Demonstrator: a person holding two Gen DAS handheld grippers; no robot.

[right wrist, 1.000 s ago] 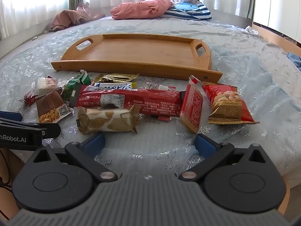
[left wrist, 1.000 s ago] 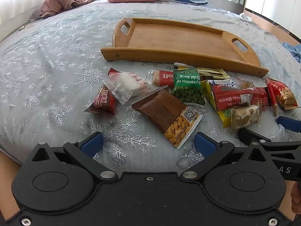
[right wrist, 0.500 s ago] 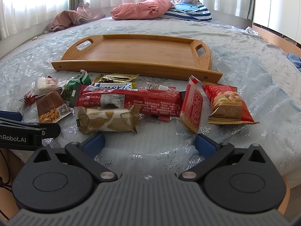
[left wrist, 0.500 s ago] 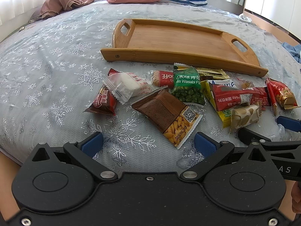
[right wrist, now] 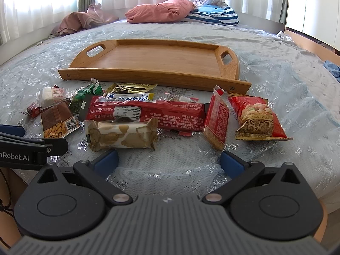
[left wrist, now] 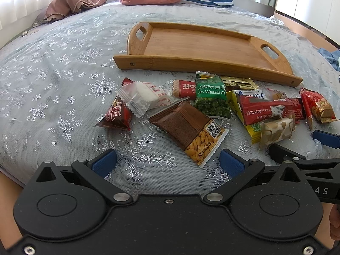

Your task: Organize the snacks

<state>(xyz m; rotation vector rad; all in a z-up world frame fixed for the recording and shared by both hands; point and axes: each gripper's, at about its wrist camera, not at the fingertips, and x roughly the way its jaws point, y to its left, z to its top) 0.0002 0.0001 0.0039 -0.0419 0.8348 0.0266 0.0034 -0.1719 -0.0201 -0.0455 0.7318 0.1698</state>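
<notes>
Several snack packets lie in a loose row on the bed in front of an empty wooden tray (left wrist: 204, 44) (right wrist: 161, 61). In the left wrist view my left gripper (left wrist: 167, 162) is open just short of a brown peanut packet (left wrist: 187, 127), with a green wasabi pea bag (left wrist: 212, 97) and a white candy (left wrist: 140, 97) behind it. In the right wrist view my right gripper (right wrist: 167, 161) is open, close to a beige wafer bar (right wrist: 122, 136). A long red bar (right wrist: 148, 112), a red cracker pack (right wrist: 216, 121) and a red nut bag (right wrist: 257, 119) lie beyond.
The bed has a grey snowflake cover (left wrist: 53, 80). A pink pillow (right wrist: 159, 10), a striped pillow (right wrist: 214, 14) and a brown cloth (right wrist: 80, 20) lie at its far side. The other gripper shows at each view's edge: right fingers (left wrist: 325, 138), left arm (right wrist: 31, 146).
The left wrist view has shifted slightly, with the tray and snacks sitting a touch lower. Both grippers stay open and no packet has moved.
</notes>
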